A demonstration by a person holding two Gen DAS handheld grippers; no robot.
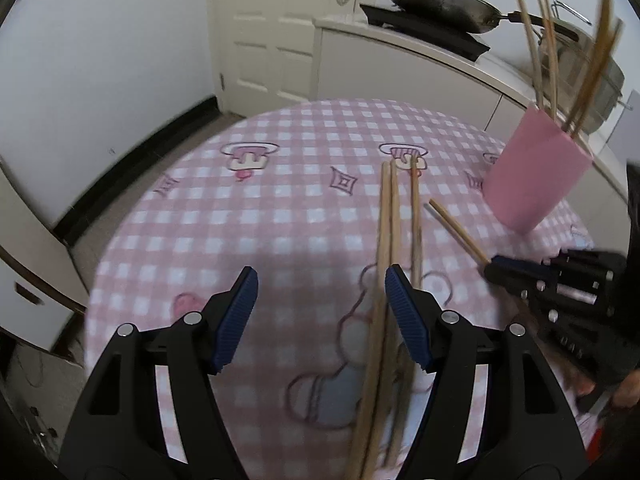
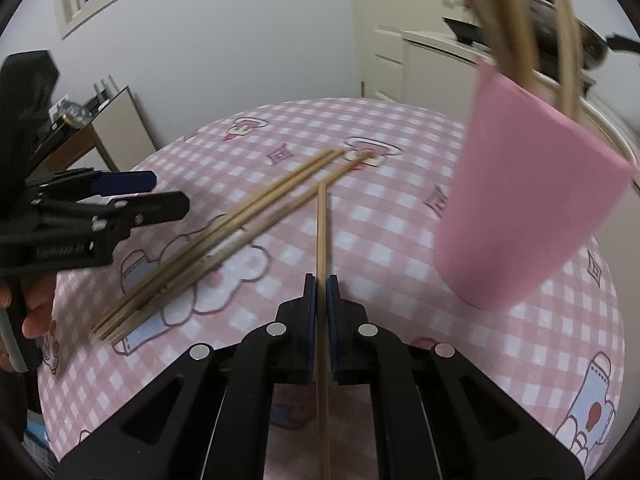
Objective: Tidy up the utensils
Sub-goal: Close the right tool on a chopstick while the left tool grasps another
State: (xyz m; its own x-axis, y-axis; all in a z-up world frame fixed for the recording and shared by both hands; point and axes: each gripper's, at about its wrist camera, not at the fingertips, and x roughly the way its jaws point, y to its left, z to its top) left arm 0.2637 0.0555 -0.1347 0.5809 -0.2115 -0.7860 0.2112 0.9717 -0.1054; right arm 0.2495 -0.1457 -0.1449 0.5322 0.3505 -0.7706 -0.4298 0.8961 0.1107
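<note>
Three loose bamboo chopsticks [image 2: 208, 240] lay bundled on a round table in pink-and-white checked cartoon cloth [image 1: 280, 216], well apart from a tall pink plastic holder [image 2: 532, 208] near the far right edge. Already stocked, that holder, with several thin bamboo sticks [image 1: 548, 52] standing in it (presumably the destination, judging by the task). Hovered over the bundle with jaws wide apart, the black left gripper with blue ribbed pads [image 1: 320, 312], nothing pinched, two sticks lying between its fingers below; probably lined up for the next pick. Clamped tight on a single bamboo chopstick [image 2: 321, 232], the black right gripper [image 2: 321, 292], stick aligned straight ahead along the fingers, likely so it could be tipped end-first into the holder just beside it.
</note>
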